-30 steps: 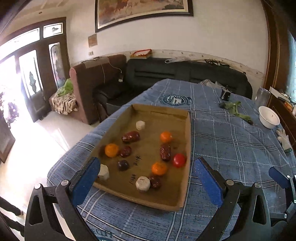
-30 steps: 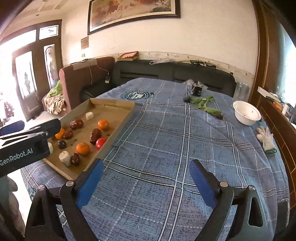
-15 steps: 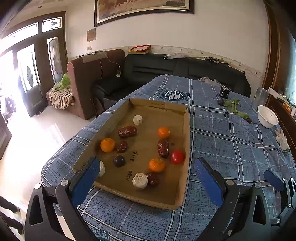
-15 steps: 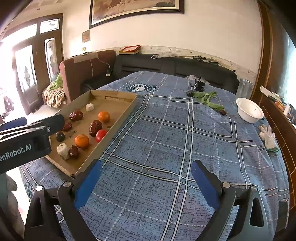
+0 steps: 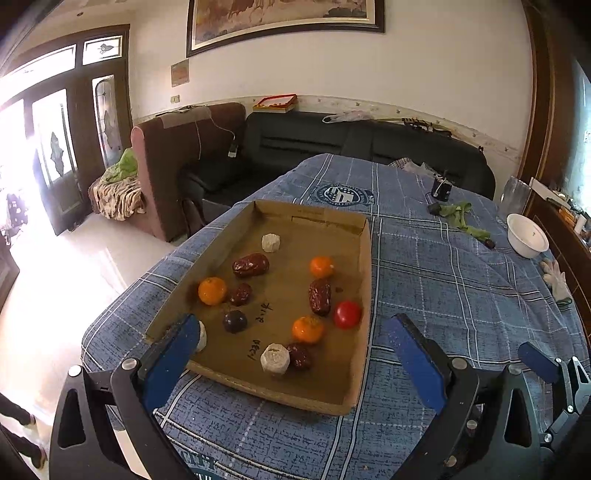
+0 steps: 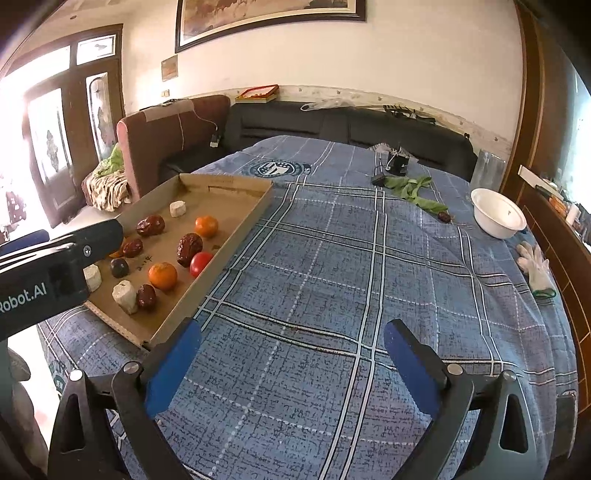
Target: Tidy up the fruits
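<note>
Left wrist view has my left gripper (image 5: 291, 354) wide open and empty over the cardboard tray (image 5: 364, 266), fruits scattered inside, red tomato (image 5: 347, 314) at two o'clock likely rolling if nudged

Around the work area I see a blue plaid tablecloth (image 6: 332, 258) with a round crest (image 6: 279, 168) printed toward its far end. On the far right sits a white bowl (image 6: 497, 212), and nearer along that edge a white glove (image 6: 535, 264). A green leafy sprig (image 6: 415, 190) lies mid-table, just beside a small dark object (image 6: 398, 162) I can't identify. Behind the table I note a black sofa (image 5: 332, 142), a brown armchair (image 5: 184, 147), a framed painting (image 5: 284, 18) on the wall, and a bright glass door (image 5: 48, 147) at left
</note>
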Demonstrator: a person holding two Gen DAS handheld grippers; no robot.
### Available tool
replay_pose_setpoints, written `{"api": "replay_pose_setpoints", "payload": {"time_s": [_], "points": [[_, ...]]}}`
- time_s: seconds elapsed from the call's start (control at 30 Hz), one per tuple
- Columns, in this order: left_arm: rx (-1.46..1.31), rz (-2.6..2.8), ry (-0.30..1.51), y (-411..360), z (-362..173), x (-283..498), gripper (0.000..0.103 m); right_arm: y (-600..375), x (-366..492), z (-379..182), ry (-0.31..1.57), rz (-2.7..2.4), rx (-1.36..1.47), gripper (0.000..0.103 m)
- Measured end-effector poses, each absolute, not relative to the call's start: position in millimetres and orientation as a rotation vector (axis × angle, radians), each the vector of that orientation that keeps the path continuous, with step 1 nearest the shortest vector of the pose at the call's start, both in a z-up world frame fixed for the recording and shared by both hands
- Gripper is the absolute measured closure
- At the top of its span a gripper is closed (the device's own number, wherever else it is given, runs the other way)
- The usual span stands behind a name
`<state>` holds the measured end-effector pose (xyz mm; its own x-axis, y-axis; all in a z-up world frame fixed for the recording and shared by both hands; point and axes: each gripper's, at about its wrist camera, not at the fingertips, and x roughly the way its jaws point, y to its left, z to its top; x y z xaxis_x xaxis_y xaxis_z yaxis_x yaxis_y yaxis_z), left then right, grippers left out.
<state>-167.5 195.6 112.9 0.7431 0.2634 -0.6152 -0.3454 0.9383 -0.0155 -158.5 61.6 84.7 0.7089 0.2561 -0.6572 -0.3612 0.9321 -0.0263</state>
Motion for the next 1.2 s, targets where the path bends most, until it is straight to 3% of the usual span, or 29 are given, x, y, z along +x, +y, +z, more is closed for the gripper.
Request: {"api": "replay_pose_setpoints", "payload": {"time_s": [0.23, 0.63, 1.2], "points": [[-0.137, 0.330, 0.614, 193.6, 123.0, -183.4, 0.001, 63.3, -170.0, 91.9, 0.687, 0.344, -0.164, 0.001], [-0.130, 0.413, 0.368, 183.7, 157.4, -250.8, 0.000, 63.8, -203.0, 111.6, 0.620, 0.344, -0.166, 0.001], [-0.082, 0.413, 0.359, 172.3, 153.8, -287.4, 0.000, 57.0, -239.1, 124.6, 0.550, 0.341, -0.126, 0.000]]}}
